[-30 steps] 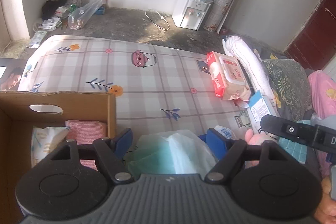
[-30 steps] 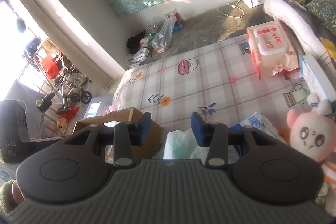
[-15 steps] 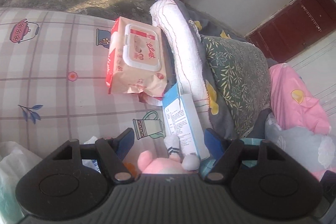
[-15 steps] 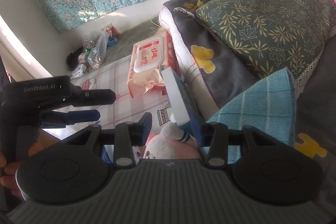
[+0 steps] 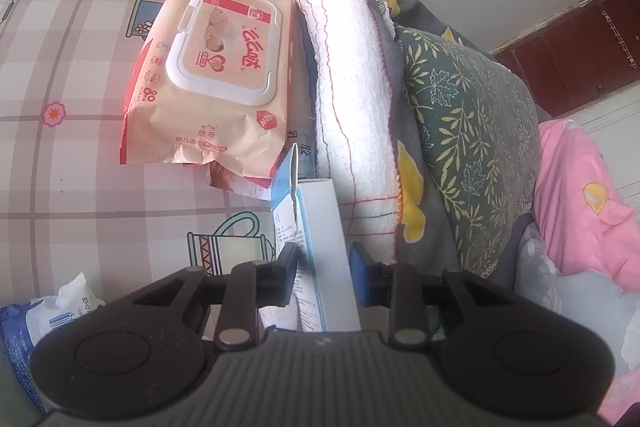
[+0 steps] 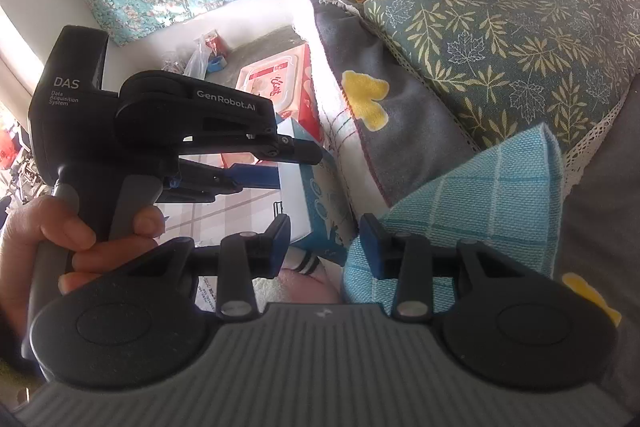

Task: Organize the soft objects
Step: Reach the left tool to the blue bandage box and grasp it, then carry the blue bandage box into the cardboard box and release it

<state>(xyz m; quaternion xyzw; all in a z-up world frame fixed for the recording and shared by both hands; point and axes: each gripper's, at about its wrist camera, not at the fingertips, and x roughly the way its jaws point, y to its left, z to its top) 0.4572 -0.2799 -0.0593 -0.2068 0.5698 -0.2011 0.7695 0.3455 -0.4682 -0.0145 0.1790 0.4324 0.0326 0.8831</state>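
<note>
A: Fingers of the left gripper [image 5: 323, 273], left wrist view: partly spread, straddling the white-and-blue cardboard carton [image 5: 320, 251]. Whether the blue pads touch it, I cannot tell. The carton stands on edge between the pads, long axis running forward, beside the rolled white towel [image 5: 348, 99]. A peach wet-wipes pack with a white lid [image 5: 212, 75] lies ahead and left on the checked cloth [image 5: 72, 163].

B: And the right wrist view?

A: Right gripper [image 6: 324, 247]: fingers apart, holding nothing. The same carton [image 6: 316, 187] sits just ahead, slightly left; a folded turquoise checked cloth [image 6: 480, 211] touches the right finger. The left gripper [image 6: 256, 163] reaches in from the left and is nearer, so the pick looks like its job.
</note>
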